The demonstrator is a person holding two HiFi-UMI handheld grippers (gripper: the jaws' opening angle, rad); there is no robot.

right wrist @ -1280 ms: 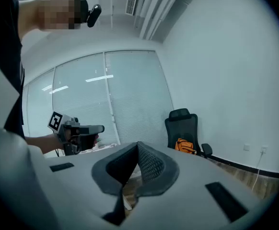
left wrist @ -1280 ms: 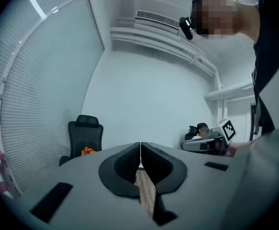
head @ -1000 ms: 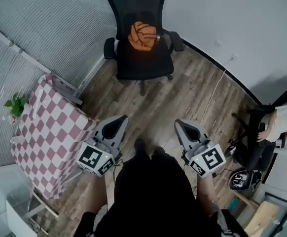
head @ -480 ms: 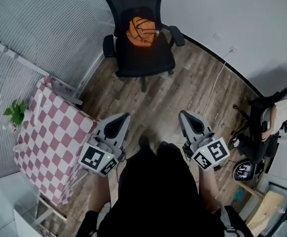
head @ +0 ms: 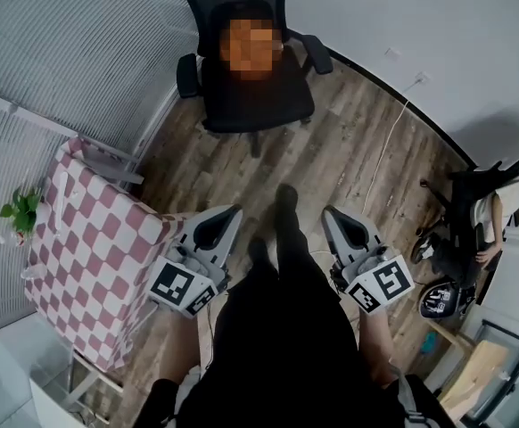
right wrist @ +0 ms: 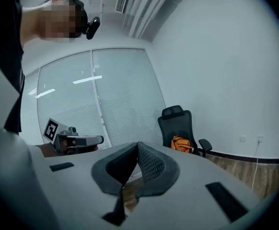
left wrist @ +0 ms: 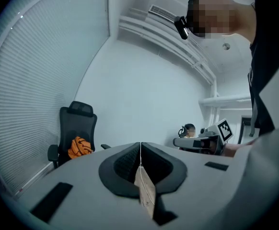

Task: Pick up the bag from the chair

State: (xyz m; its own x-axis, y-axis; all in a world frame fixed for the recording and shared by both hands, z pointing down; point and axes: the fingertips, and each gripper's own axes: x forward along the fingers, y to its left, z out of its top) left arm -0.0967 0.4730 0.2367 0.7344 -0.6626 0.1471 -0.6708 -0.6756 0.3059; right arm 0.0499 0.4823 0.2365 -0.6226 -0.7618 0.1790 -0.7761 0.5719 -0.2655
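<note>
Bag (left wrist: 79, 146): orange, soft, on the seat of black chair (head: 259, 105), well ahead of both sets of fingertips. Left gripper (left wrist: 140, 147), right gripper (right wrist: 137, 146): fingers pressed together, nothing between. Risk: arriving unopened would likely shove the bag or roll the chair.

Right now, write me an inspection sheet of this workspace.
Surface: wood floor; a black office chair stands on it near the wall.
Job's things: orange bag on the chair seat, untouched.
Clutter: checked-cloth table at left, small plant beside it.
Tongs: left tongs shut, empty; right tongs shut, empty; both well short of the chair.
Cables: white cable runs from the wall across the floor.
Surroundings: window blinds at left; seated person far right.
</note>
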